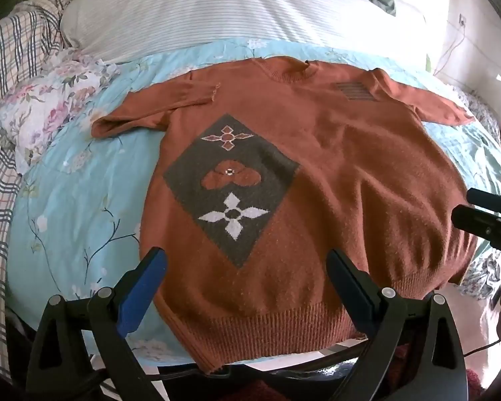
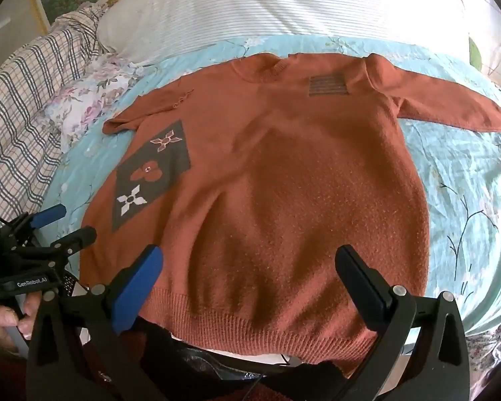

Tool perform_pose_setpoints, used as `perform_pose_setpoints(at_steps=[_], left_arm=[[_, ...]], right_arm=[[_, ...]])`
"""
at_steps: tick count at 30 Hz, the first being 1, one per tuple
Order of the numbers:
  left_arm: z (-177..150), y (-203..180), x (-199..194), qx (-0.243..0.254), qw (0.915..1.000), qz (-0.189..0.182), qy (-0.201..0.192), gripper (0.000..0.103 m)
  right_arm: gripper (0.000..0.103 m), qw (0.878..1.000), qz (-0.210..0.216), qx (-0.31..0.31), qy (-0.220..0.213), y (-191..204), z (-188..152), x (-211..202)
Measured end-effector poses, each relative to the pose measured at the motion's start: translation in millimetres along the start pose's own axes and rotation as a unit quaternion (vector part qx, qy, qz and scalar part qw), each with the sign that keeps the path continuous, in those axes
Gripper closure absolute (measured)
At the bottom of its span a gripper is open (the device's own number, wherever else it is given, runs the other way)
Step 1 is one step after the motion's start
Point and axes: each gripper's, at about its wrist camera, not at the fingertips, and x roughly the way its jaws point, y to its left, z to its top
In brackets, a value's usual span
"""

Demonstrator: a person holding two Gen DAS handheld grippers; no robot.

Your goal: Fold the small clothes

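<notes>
A rust-orange knit sweater point(image 1: 334, 167) lies flat, front up, on the bed, collar far, ribbed hem near me. It has a dark diamond panel with flower shapes point(image 1: 232, 183) and a striped patch near the far shoulder. Both sleeves spread outward. My left gripper point(image 1: 247, 260) is open, hovering above the hem's left part. My right gripper point(image 2: 250, 257) is open above the hem point(image 2: 267, 330), over the sweater's point(image 2: 284, 183) middle. It also shows at the right edge of the left wrist view point(image 1: 484, 214). The left gripper shows at the left of the right wrist view point(image 2: 55, 225).
The sweater lies on a light blue floral sheet point(image 1: 76, 207). A white striped pillow point(image 1: 217, 10) lies beyond the collar. A plaid blanket point(image 1: 3, 67) and a floral cushion point(image 1: 50, 107) are at the left. The bed's near edge runs under the hem.
</notes>
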Motion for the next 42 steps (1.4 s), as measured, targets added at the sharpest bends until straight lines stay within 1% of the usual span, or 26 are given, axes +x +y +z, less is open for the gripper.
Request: perform_pose_setpoints(at_steps=[6,8,9,15,16,18,42], left_arm=[[1.6,4.4,-2.3,-0.001,1.0000,-0.003,0.002,0.006],[0.1,0.7,-1.2,0.001,1.0000,-0.001,-0.001,0.006],[0.3,0.6,-1.6,0.001,1.0000,-0.001,-0.001,0.006],[0.6,0.1,-1.1,-0.001,1.0000,0.000,0.000,0.006],[0.7,0.2,-1.3,-0.002,1.0000,0.000,0.000,0.006],[-1.3,-0.8,-1.1,0.000,1.0000,-0.001,0.001,0.006],[-0.9,-1.4,-1.1,0.000,1.0000,0.001,-0.002,0.006]], right_arm=[[0.000,1.000,0.001,0.003,0.001,2.3,2.0,-0.1],[0.000,1.000,0.001,0.003,0.000,2.7,2.4,0.8],[0.000,1.000,0.002,0.003,0.000,5.3,-3.9,-1.6],[0.000,1.000,0.002,0.005,-0.002,6.7,-6.4,3.3],[0.000,1.000,0.002,0.002,0.000,4.0,0.4,-0.4],[0.000,1.000,0.002,0.002,0.000,4.1,1.3,0.0],[0.000,1.000,0.003,0.003,0.002,7.7,0.6,-0.1]])
